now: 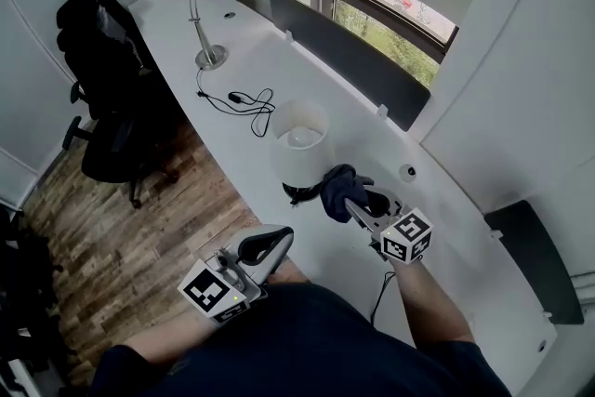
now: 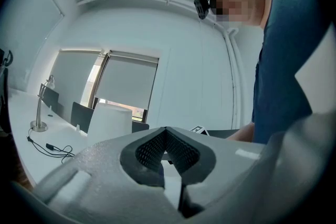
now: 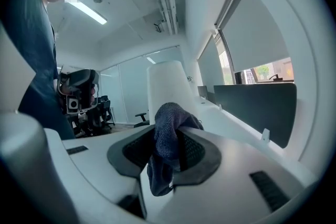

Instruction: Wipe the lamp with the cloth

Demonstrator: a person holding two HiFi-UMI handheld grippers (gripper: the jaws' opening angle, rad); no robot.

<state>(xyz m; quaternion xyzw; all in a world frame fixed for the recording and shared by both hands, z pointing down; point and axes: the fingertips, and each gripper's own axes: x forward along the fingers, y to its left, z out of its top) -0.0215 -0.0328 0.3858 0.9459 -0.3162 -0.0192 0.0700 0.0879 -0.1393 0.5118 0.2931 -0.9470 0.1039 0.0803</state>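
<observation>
The lamp (image 1: pixel 299 142) with the white shade stands on the table (image 1: pixel 446 228) just ahead of you. The dark cloth (image 1: pixel 342 189) is bunched right beside the lamp's lower edge, but I cannot tell whether they touch. Your right tool (image 1: pixel 351 200) is clamped on that cloth, which spills out past the jaws. Your left tool (image 1: pixel 271 244) sits low by your body, jaws together on nothing. You appear to be at the very start of wiping. Next, press the cloth onto the shade and sweep lightly, since a tall lamp may tip. Your free tool could steady the base.
</observation>
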